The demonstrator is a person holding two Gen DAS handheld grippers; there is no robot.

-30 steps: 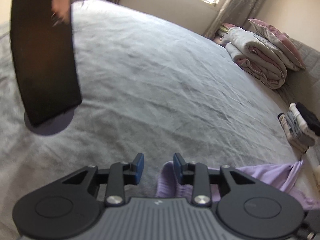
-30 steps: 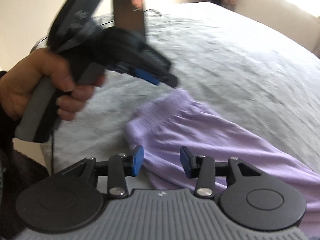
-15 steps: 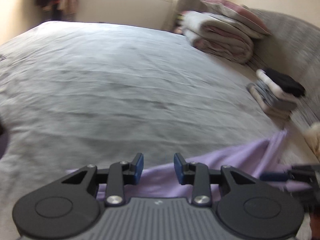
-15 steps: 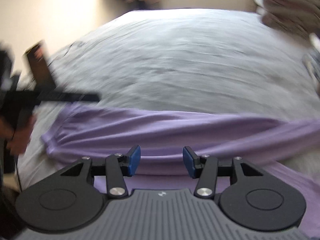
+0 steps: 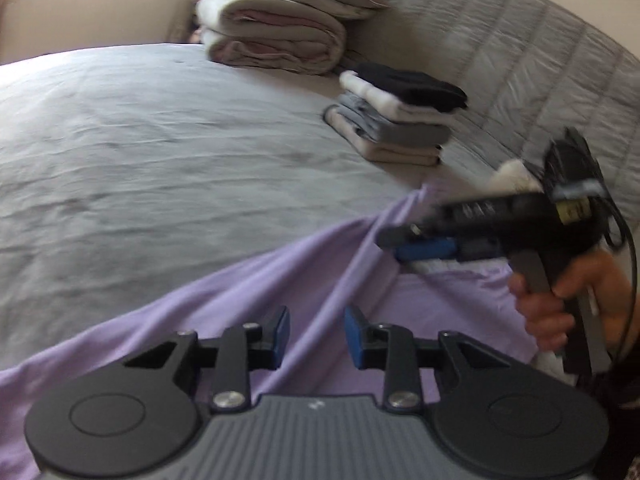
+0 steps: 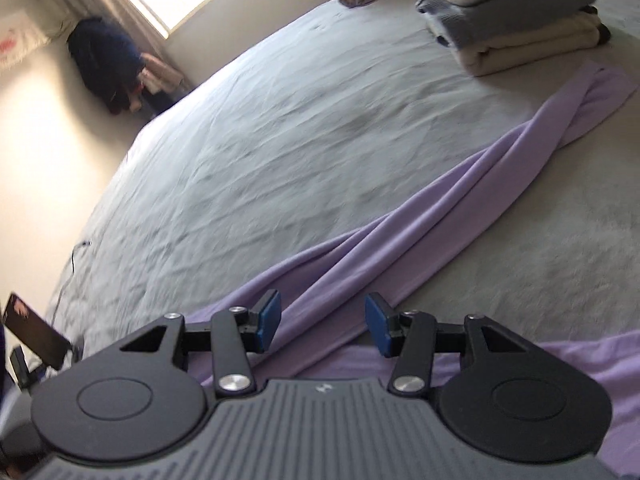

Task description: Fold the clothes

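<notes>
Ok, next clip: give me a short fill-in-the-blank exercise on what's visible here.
1. The garment spread across the bed is ____ in colour.
2. Both the left gripper and the right gripper have their jaws ____, gripping nothing.
3. The top item on the small stack of folded clothes is ____ in colour.

Missing words: purple; open; black

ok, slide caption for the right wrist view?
Open right gripper over long lilac garment stretched across grey bedsheet, folded clothes stack beyond.
</notes>
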